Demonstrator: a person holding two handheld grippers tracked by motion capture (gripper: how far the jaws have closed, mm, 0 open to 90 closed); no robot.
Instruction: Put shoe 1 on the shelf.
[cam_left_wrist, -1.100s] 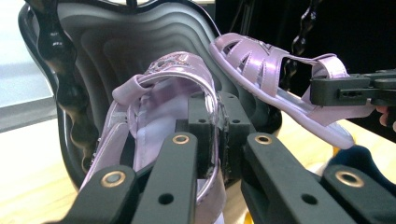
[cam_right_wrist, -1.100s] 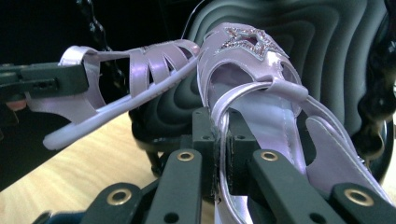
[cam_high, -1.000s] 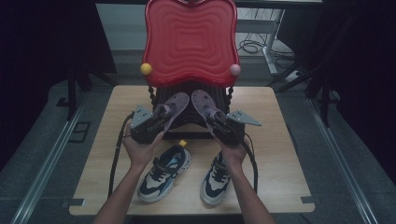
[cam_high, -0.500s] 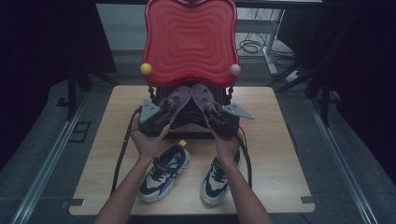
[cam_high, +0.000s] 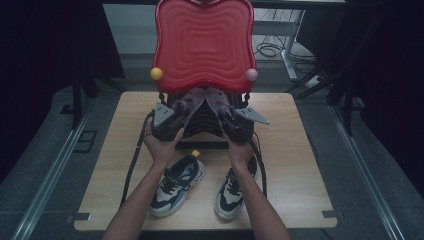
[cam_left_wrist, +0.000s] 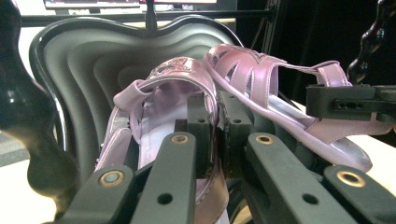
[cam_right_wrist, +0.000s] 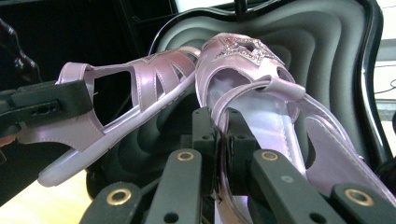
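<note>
High view: both hands reach forward over the wooden desk (cam_high: 300, 165) toward a red, ripple-faced rack (cam_high: 202, 45) at its far edge. The left tool (cam_high: 172, 117) holds one pink sandal (cam_high: 187, 105) and the right tool (cam_high: 232, 117) holds the other pink sandal (cam_high: 220, 102); the two sandals lean toe to toe in front of the rack's black lower shelf, their toes nearly touching.

Left gripper view: the left tool (cam_left_wrist: 217, 121) has its jaws pressed together on the side edge of its sandal (cam_left_wrist: 163, 93), with the ribbed rack wall (cam_left_wrist: 88, 60) just behind. The second sandal (cam_left_wrist: 261, 79) lies beside it, pinched at its heel strap by the other tool.

Right gripper view: the right tool (cam_right_wrist: 219, 135) is likewise pinched on a strap of its sandal (cam_right_wrist: 243, 60).

Nearer the person, a pair of sneakers (cam_high: 177, 182) sits on the desk, one shoe under each forearm, and a small yellow piece (cam_high: 195, 153) lies between the hands.
</note>
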